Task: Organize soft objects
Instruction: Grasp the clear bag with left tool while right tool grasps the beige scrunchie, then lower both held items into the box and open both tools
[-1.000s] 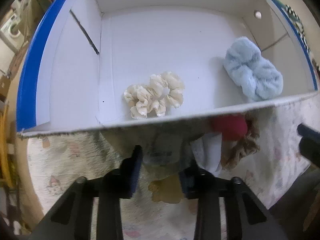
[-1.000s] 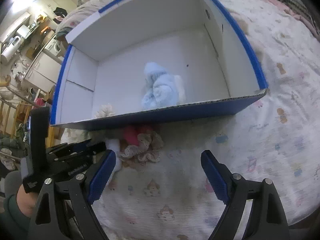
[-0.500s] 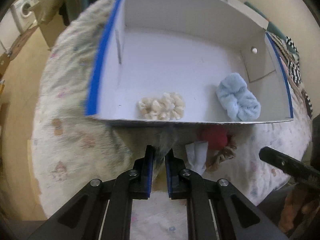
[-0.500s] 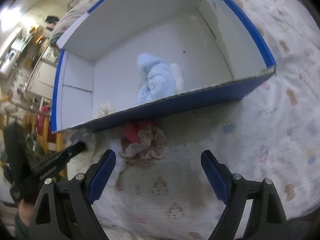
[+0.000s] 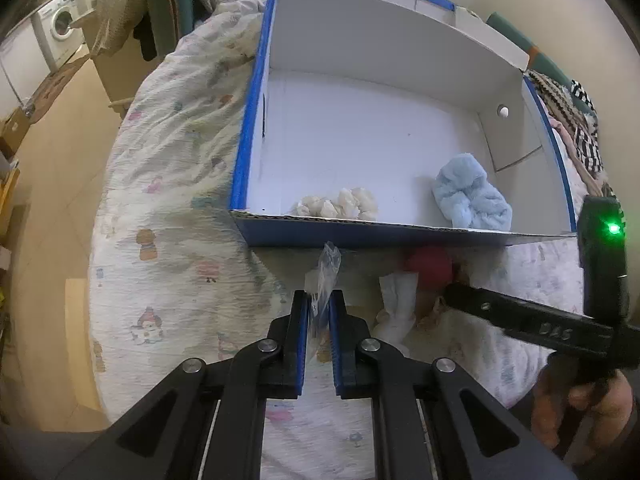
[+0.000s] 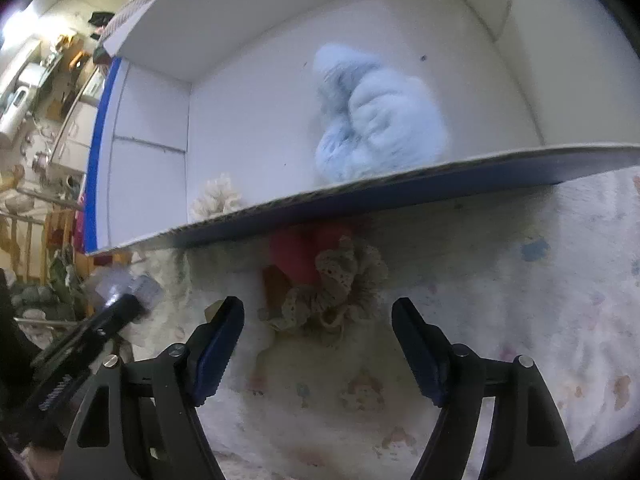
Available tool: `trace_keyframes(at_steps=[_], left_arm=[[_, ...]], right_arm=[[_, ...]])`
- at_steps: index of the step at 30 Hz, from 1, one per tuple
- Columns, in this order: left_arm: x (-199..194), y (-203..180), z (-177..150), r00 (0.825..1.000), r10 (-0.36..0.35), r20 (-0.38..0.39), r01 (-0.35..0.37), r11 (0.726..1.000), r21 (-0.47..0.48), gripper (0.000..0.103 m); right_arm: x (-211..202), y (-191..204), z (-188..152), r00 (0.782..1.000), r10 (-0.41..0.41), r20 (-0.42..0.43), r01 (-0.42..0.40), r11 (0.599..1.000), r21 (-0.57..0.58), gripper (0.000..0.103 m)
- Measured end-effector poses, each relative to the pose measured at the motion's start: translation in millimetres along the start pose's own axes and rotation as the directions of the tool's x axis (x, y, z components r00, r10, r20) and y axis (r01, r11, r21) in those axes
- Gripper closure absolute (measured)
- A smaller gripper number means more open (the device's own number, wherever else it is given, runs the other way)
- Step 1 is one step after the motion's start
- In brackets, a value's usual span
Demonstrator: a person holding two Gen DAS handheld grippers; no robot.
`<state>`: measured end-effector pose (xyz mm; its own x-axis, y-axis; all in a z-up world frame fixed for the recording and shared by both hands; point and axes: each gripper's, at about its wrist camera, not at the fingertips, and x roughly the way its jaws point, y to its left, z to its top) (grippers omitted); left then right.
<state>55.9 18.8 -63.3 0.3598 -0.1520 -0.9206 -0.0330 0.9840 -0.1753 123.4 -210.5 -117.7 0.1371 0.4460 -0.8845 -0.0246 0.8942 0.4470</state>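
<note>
My left gripper (image 5: 319,300) is shut on a small clear plastic packet (image 5: 324,276) and holds it above the bed, in front of the blue-and-white box (image 5: 360,236). Inside the box lie a cream scrunchie (image 5: 340,205) and a light-blue fluffy scrunchie (image 5: 470,196). My right gripper (image 6: 318,320) is open, low over the bedsheet, with a beige lace scrunchie (image 6: 332,292) between its fingers and a red soft object (image 6: 296,254) just behind it against the box wall. A white tissue-like piece (image 5: 396,304) lies beside the red object (image 5: 430,266).
The box sits on a bed with a patterned white sheet (image 5: 168,200). The bed's left edge drops to the floor (image 5: 48,208). Striped clothes (image 5: 580,128) lie to the right of the box. Furniture and a washing machine (image 5: 60,24) stand far left.
My left gripper closed on the plastic packet and lifted back away from the box. My right gripper moved down and forward around the beige lace scrunchie, still open.
</note>
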Motion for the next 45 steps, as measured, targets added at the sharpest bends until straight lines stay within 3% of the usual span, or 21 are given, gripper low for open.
trace_keyframes(at_steps=[3, 5, 6, 9, 22, 30, 36, 45], left_arm=[[-3, 2, -1, 1.000, 0.005, 0.006, -0.005, 1.000, -0.005, 0.093], [-3, 3, -2, 1.000, 0.012, 0.006, -0.012, 1.000, -0.011, 0.093], [-3, 4, -2, 1.000, 0.015, 0.005, -0.015, 1.000, -0.011, 0.093], [-1, 3, -2, 1.000, 0.025, 0.004, -0.025, 1.000, -0.004, 0.093], [5, 1, -8, 0.996, 0.084, 0.009, -0.084, 0.996, 0.013, 0.093], [-39, -6, -12, 0.996, 0.043, 0.083, -0.044, 0.999, 0.017, 0.093], [-66, -13, -2, 0.991, 0.006, 0.136, -0.008, 1.000, 0.014, 0.094], [-86, -26, 51, 0.975, 0.001, 0.223, -0.005, 1.000, 0.016, 0.094]], right_arm=[[6, 3, 1, 0.999, -0.052, 0.009, 0.052, 0.998, -0.026, 0.038], [5, 2, 0, 0.998, -0.057, 0.020, 0.058, 0.998, -0.038, 0.056], [5, 2, -1, 0.998, -0.056, 0.016, 0.057, 0.997, -0.047, 0.072], [-2, 2, -7, 0.998, -0.056, 0.022, 0.058, 0.996, -0.074, 0.088], [-38, 6, -43, 0.996, -0.031, 0.081, 0.045, 0.983, -0.179, 0.089], [-88, 20, -55, 0.982, 0.032, 0.187, 0.012, 0.973, -0.229, 0.089], [-121, 31, -41, 0.963, 0.087, 0.257, -0.022, 0.970, -0.244, 0.089], [-143, 58, 7, 0.942, 0.135, 0.308, -0.044, 0.957, -0.285, 0.089]])
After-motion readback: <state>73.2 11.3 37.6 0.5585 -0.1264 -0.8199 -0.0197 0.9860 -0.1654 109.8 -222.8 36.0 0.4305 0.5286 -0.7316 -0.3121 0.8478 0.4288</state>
